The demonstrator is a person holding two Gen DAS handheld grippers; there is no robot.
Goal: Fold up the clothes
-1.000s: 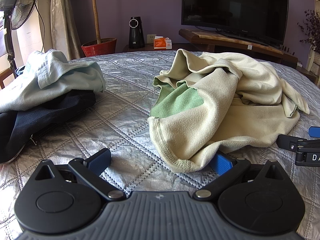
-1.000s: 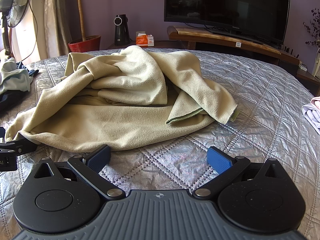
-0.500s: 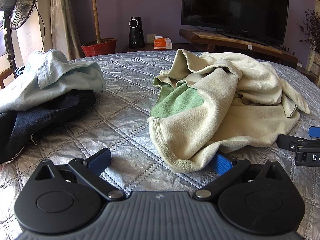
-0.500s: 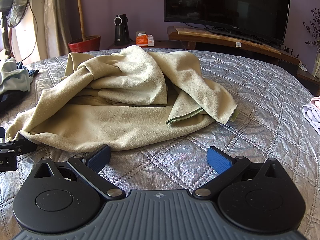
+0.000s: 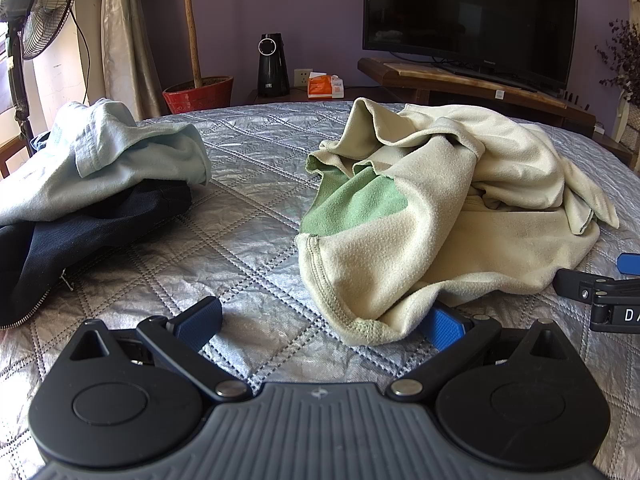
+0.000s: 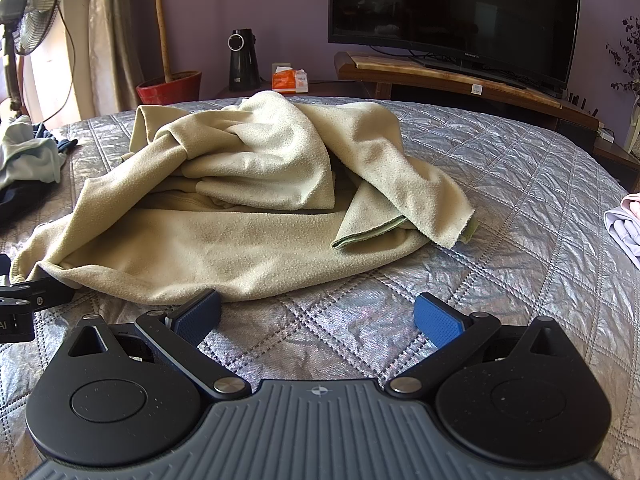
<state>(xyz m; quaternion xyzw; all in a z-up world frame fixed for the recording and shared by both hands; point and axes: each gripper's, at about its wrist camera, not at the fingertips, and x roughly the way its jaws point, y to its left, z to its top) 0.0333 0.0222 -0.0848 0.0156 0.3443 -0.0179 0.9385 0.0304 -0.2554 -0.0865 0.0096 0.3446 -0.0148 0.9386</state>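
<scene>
Stillness across the board: compared with a second ago and half a second ago, nothing has shifted in either wrist view. Left gripper [image 5: 324, 318] sits low over the silver quilted bed [image 5: 248, 216], fingers spread wide with only quilt across most of the gap, same spread as before. Its right finger pad [image 5: 442, 324] is partly covered by the hemmed corner of the beige fleece garment [image 5: 400, 248], and that overlap is unchanged too. The garment lies crumpled in a heap on the bed, a patch of its green inner side [image 5: 352, 210] turned up toward the left camera.

Over to the right wrist view: right gripper [image 6: 318, 316] also holds wide open and empty, just short of the garment's near edge [image 6: 224, 256]. Its left finger pad [image 6: 198, 314] is right at the fleece's hem; whether it touches, I can't tell. Same picture as the earlier frames.

Each gripper shows at the edge of the other's view, and neither has budged. Off to the left, a pale blue garment [image 5: 104, 164] rests on top of a dark navy zipped garment [image 5: 80, 232], well apart from the fleece, undisturbed. At the far right edge of the bed, a pale pink and lilac piece of clothing [image 6: 626, 228] lies where it was.
</scene>
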